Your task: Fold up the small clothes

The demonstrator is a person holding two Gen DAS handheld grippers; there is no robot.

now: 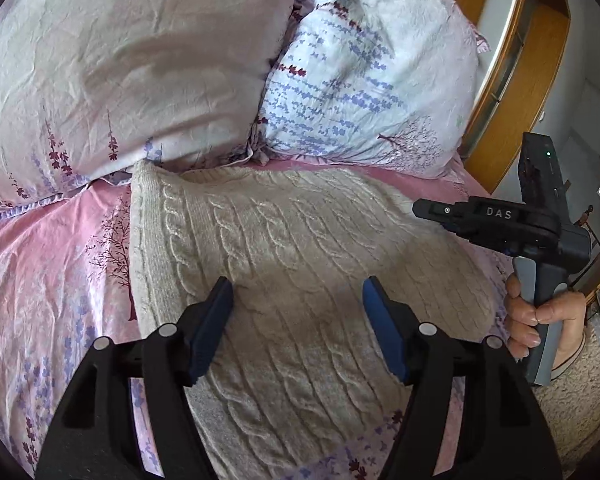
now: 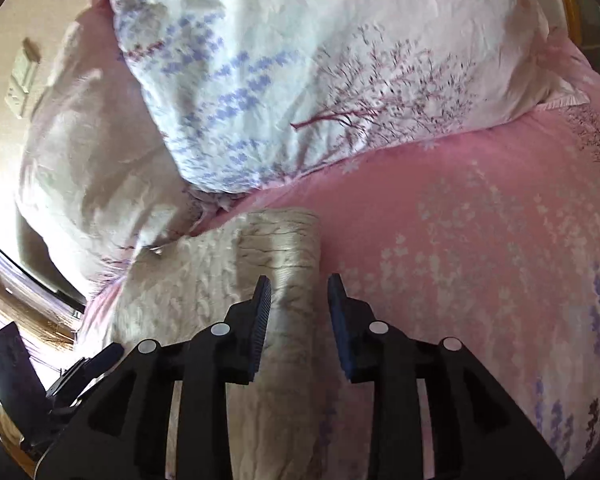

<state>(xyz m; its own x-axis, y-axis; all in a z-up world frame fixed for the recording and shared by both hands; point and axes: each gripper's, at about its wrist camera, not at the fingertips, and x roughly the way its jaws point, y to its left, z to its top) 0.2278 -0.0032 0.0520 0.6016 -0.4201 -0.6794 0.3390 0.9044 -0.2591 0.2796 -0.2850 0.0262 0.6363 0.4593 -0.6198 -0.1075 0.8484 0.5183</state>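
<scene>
A cream cable-knit sweater (image 1: 284, 248) lies folded on the pink floral bed sheet (image 1: 40, 280), its far end at the pillows. My left gripper (image 1: 298, 300) is open and empty, hovering above the sweater's near half. In the left wrist view my right gripper (image 1: 424, 210) comes in from the right over the sweater's right edge, held by a hand (image 1: 540, 320). In the right wrist view the right gripper (image 2: 300, 300) is open and empty above the sweater's folded right edge (image 2: 284, 248). The left gripper's body (image 2: 60, 376) shows at the lower left there.
Two floral pillows (image 1: 112, 72) (image 1: 364, 76) lie against the sweater's far end. A wooden headboard (image 1: 512, 92) curves at the right. The pink sheet (image 2: 480, 240) stretches right of the sweater.
</scene>
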